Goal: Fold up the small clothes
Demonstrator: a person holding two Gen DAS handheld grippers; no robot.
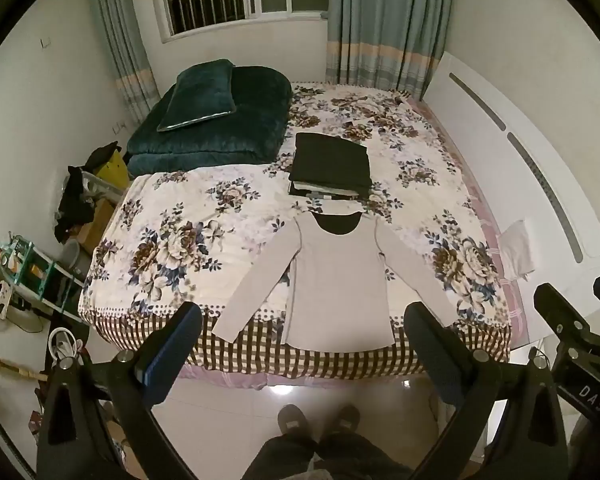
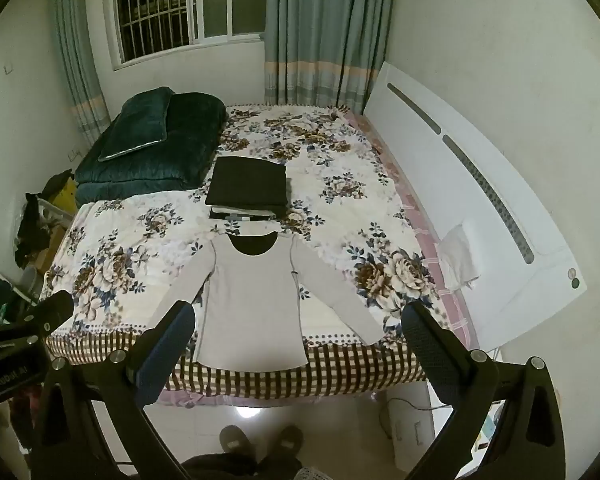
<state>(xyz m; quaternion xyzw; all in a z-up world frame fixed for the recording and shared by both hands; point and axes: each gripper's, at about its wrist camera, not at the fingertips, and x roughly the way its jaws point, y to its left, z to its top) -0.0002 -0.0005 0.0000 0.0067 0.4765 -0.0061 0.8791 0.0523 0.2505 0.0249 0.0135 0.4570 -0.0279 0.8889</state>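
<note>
A light grey long-sleeved top (image 1: 336, 280) lies flat on the flowered bedspread (image 1: 172, 240), neck away from me, sleeves spread, hem at the near bed edge. It also shows in the right wrist view (image 2: 252, 304). Behind it sits a stack of folded clothes with a black one on top (image 1: 331, 164), also in the right wrist view (image 2: 247, 182). My left gripper (image 1: 304, 324) is open and empty, held above the floor in front of the bed. My right gripper (image 2: 300, 324) is open and empty at the same height, also short of the bed.
A dark green folded quilt and pillow (image 1: 216, 116) lie at the far left of the bed. A white headboard (image 2: 480, 208) runs along the right, with a white cloth (image 2: 458, 256) beside it. Clutter and shelves (image 1: 40, 272) stand on the left floor.
</note>
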